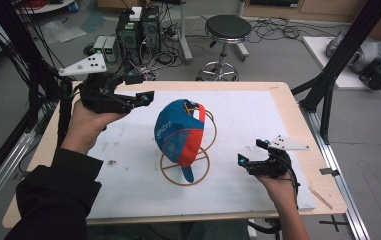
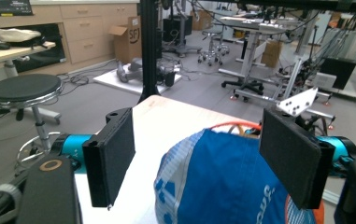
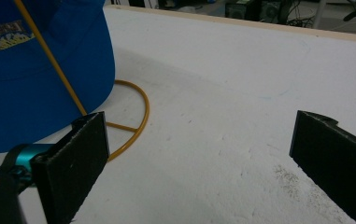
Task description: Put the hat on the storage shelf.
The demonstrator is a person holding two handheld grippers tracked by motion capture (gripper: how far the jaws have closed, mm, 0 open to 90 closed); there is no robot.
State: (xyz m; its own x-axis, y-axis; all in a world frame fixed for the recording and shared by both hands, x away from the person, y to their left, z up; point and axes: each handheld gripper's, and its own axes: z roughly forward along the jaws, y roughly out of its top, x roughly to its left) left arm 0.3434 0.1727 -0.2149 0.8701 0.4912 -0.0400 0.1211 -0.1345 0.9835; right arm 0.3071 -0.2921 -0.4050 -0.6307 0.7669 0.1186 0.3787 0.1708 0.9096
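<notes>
- My left gripper [image 1: 145, 97] hangs above the desk's [image 1: 278, 107] far-left quarter, jaws spread wide and holding nothing, pointed toward the middle of the desk.
- The baseball cap [image 1: 178, 132], blue with an orange-red back panel, sits mid-desk on a gold wire stand [image 1: 204, 170], brim hanging down toward my edge of the desk and crown up toward the far edge.
- Seen along my left gripper, the cap's blue crown [image 2: 222, 186] lies straight ahead and a little below, centred in the gap between the two black pads [image 2: 112, 156], touching neither.
- My right gripper [image 1: 253, 155] rests low near the desk's right edge, just right of the stand, jaws also wide apart and empty.
- From the right gripper view, the cap [image 3: 35, 70] lies off to the left of the opening, outside the left pad [image 3: 80, 158]; the stand's ring [image 3: 138, 116] curves on the white mat [image 3: 241, 84] ahead, and bare mat lies between the jaws.
- My read: the left gripper is the one lined up with the cap, so lifting it off the stand looks like its job. The right would have to swing inward first.
- The cap's long axis runs from the far edge to my edge, tilted steeply downward toward me.
</notes>
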